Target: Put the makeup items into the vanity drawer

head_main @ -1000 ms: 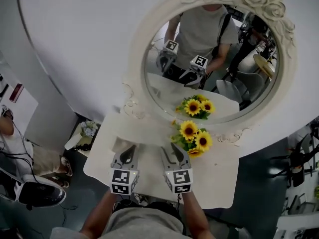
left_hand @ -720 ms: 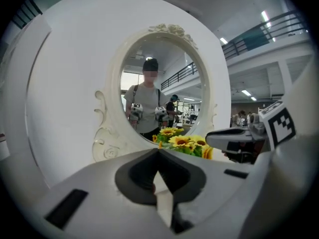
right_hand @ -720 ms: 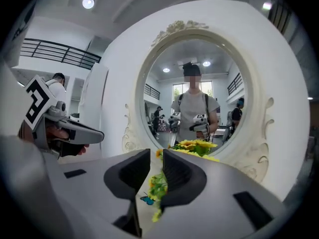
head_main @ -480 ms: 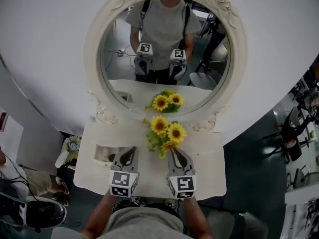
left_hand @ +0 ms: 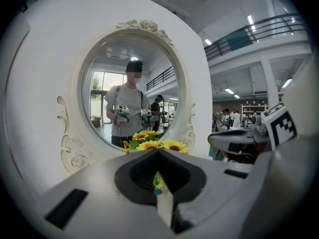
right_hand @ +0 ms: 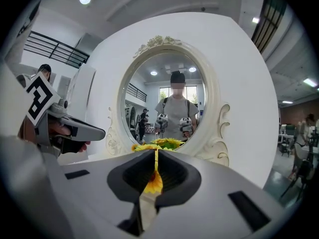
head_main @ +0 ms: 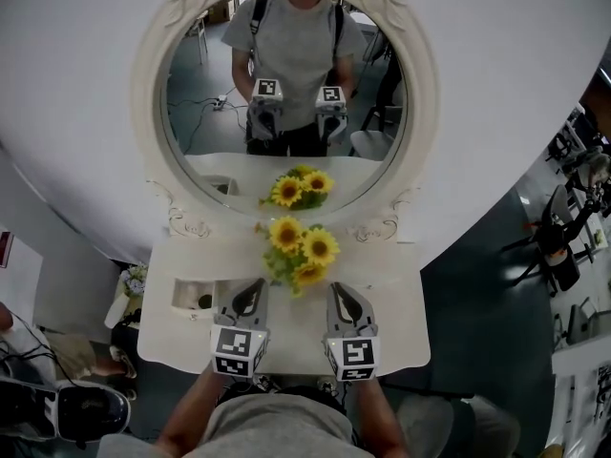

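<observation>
White surface (head_main: 396, 313) with an oval mirror (head_main: 205, 103) in an ornate frame standing at its back edge. Sunflowers (head_main: 298, 251) at mid-surface serve as the landmark; they touch the foot of the mirror directly behind them, and their reflection shows in the glass above. Left of the sunflowers and slightly nearer the person, an open rectangular compartment (head_main: 183, 292) is sunk into the surface top. A small dark thing (head_main: 203, 301) lies in it, too small to identify. No other view shows the compartment. Left gripper (head_main: 254, 284) hovers just in front of the sunflowers on their left, between them and the compartment, pointing toward the mirror. Its own view shows the jaws clenched tip to tip with nothing between them, only a sliver of petals and leaves visible past the slit. Right gripper (head_main: 336, 289) hovers just in front of the sunflowers on their right, level with the left one and near it. Its jaws are closing down to a hairline slit and hold nothing; yellow petals show through the gap. Each gripper carries its marker cube nearest the person, over the surface's front edge. Behind the sunflowers the mirror shows the person in a grey shirt holding both grippers.
</observation>
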{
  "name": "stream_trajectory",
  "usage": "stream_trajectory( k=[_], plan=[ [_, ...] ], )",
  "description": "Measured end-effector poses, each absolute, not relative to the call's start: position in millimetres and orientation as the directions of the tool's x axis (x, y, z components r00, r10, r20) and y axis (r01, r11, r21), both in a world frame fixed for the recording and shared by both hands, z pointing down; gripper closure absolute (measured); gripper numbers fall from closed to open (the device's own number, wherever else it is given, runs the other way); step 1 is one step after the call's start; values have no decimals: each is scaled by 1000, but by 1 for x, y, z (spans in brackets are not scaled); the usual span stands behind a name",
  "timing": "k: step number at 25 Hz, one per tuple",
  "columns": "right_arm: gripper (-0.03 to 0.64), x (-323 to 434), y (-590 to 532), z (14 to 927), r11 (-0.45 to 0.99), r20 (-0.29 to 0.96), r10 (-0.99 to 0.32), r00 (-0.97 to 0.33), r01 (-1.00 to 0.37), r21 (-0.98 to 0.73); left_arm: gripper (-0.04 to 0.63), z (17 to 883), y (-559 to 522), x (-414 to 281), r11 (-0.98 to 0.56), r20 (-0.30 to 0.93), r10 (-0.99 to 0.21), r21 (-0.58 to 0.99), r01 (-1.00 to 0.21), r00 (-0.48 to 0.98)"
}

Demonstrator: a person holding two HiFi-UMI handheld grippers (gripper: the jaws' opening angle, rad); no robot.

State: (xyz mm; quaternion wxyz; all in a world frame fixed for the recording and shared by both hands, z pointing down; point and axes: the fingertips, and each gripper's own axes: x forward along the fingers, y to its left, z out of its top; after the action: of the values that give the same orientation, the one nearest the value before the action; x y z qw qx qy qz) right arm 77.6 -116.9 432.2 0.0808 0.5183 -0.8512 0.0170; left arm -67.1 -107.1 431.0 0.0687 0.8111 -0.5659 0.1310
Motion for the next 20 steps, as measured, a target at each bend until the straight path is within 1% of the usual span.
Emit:
stream_trajectory(
  k=[20],
  plan=[
    [594,79,-124,431,466,155,-878,-454,-883,55,595,432,-112,-67,-330,297,-905,-37,-943,305]
  ],
)
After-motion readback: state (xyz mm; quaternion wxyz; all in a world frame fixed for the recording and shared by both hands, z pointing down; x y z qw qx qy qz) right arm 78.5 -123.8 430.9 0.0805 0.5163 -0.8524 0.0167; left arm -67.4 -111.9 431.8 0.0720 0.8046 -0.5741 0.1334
